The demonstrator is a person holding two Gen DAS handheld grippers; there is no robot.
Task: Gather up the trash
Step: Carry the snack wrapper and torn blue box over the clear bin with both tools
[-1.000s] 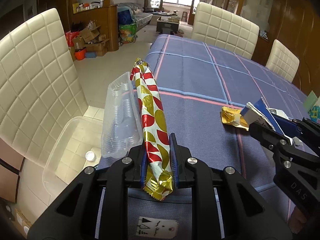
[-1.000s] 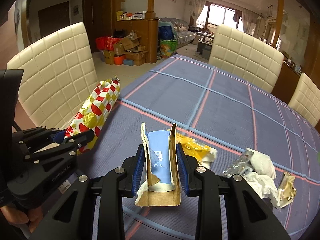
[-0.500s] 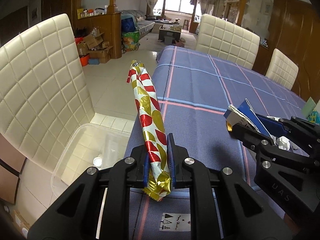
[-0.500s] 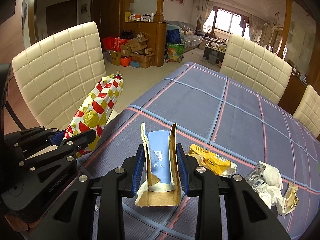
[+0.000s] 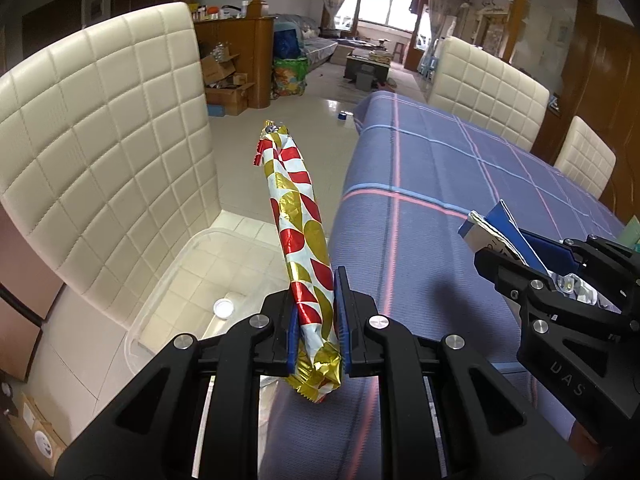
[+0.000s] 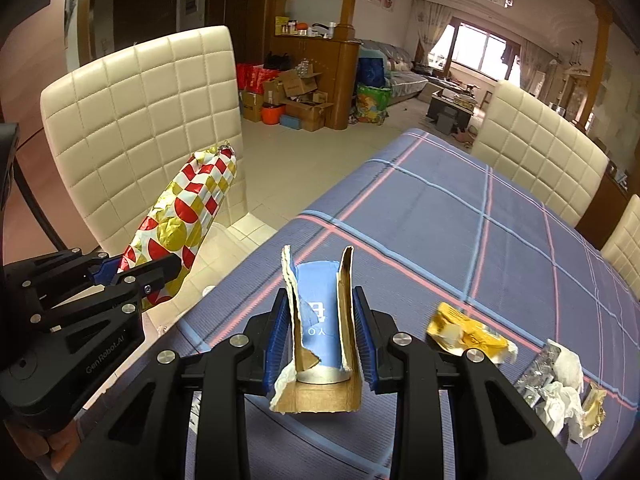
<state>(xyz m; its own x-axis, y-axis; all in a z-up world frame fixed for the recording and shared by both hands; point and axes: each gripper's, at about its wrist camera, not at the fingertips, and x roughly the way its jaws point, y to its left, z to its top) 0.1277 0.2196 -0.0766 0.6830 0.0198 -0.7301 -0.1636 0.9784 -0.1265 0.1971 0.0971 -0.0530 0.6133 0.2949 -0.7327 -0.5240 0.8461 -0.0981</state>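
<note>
My left gripper (image 5: 318,322) is shut on a long red, gold and white foil wrapper (image 5: 298,216), which juts out past the table's left edge above a clear plastic bin (image 5: 180,276) on the floor. The same foil wrapper (image 6: 182,224) and left gripper (image 6: 138,274) show at the left of the right wrist view. My right gripper (image 6: 322,330) is shut on a torn blue carton (image 6: 320,320) with brown cardboard flaps, held over the blue plaid tablecloth (image 6: 460,220). That blue carton (image 5: 502,236) also shows at the right of the left wrist view.
A yellow wrapper (image 6: 466,332), crumpled white paper (image 6: 564,392) and foil scraps lie on the cloth at the right. A white cap (image 5: 223,307) lies inside the bin. Cream quilted chairs (image 5: 100,160) stand beside the table, one right behind the bin.
Both grippers have moved left toward the table's edge with their loads. The foil wrapper now hangs over the bin instead of the cloth; the clear plastic tray seen beside it a second ago is out of view.
</note>
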